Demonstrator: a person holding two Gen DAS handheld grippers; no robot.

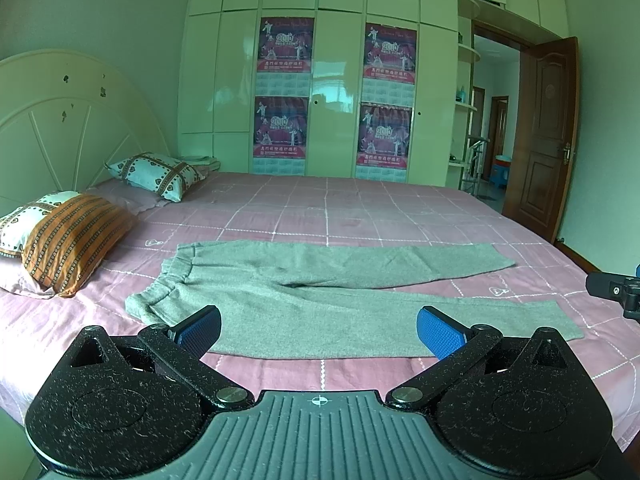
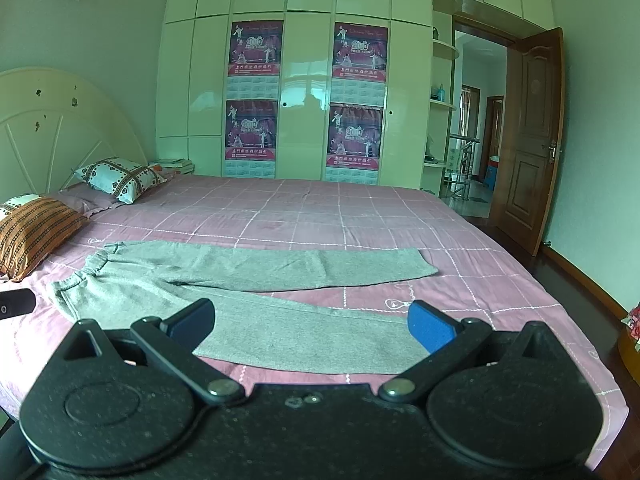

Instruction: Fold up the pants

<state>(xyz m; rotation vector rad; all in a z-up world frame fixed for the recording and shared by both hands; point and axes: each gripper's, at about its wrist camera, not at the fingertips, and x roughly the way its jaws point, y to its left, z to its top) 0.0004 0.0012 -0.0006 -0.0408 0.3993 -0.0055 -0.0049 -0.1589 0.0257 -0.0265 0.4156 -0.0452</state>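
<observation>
1. Pillows point(image 1: 72, 236) are seen at the left, by the headboard point(image 1: 60, 120).
2. Grey pants point(image 1: 340, 292) are laid flat on the pink bed point(image 1: 360, 208), waistband leftward, legs parted.
3. Left gripper point(image 1: 319, 328) and right gripper point(image 2: 312, 326) are held above the near edge, fingers spread wide, nothing pinched.

Pink sheet point(image 1: 360, 216) open beyond pants point(image 1: 320, 280); 2 pillows point(image 1: 68, 236) crowd headboard end.
</observation>
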